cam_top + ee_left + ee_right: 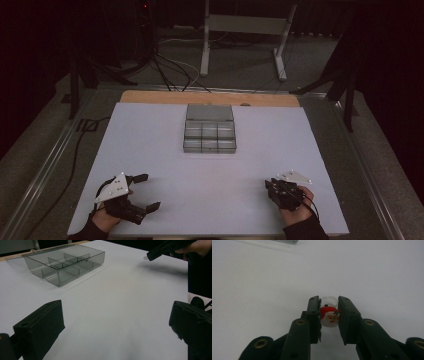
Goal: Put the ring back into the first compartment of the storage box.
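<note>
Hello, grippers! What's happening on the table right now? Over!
Left gripper open, empty. Right gripper shut on small Santa figure. Compartment box ahead, path clear.

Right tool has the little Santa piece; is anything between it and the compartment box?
Nothing visible. The right tool is shut on the Santa piece, and bare white table runs from there to the open box. The left tool sits off to the side.

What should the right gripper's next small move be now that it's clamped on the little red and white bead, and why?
Probably carry it forward toward the clear grey plastic compartment box. The right gripper is shut on the small red-and-white bead with a painted face, the box's compartments look empty, and bare white table lies between. The left gripper sits open at the near left, out of the way.
</note>
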`<state>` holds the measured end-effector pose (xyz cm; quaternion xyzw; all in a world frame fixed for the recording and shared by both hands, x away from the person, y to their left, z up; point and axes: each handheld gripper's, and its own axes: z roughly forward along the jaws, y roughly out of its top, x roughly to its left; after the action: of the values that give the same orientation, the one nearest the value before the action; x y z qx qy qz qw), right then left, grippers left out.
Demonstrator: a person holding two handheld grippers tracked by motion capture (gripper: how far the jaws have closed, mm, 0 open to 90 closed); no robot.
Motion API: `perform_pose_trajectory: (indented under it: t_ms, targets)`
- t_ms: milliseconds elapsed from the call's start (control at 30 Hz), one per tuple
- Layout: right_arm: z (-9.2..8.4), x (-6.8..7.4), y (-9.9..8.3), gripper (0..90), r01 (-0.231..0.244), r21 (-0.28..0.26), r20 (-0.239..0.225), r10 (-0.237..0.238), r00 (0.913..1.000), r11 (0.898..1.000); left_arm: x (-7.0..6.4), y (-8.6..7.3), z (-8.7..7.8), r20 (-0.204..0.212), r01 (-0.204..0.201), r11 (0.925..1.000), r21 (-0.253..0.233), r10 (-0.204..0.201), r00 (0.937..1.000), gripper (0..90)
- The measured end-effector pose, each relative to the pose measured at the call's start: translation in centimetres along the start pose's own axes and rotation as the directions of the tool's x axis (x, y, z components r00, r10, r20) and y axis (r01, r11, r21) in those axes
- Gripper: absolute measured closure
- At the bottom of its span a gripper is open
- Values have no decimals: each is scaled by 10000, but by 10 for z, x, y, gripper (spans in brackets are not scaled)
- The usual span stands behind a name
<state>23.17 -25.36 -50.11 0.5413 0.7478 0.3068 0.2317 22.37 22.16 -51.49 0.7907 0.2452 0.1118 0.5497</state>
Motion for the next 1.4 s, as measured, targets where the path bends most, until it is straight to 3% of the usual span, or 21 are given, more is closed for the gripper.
perform_pose_trajectory:
  t_ms: [667, 1400]
  targets:
    - [11, 28, 27, 717, 547, -364, -884, -577, 9944, 9978, 0, 0, 0, 51, 54, 10000, -47, -54, 10000, 5]
    - [22, 53, 50, 717, 1059, -544, -1597, -1133, 9806, 9929, 0, 0, 0, 65, 112, 9999, -94, -111, 9999, 5]
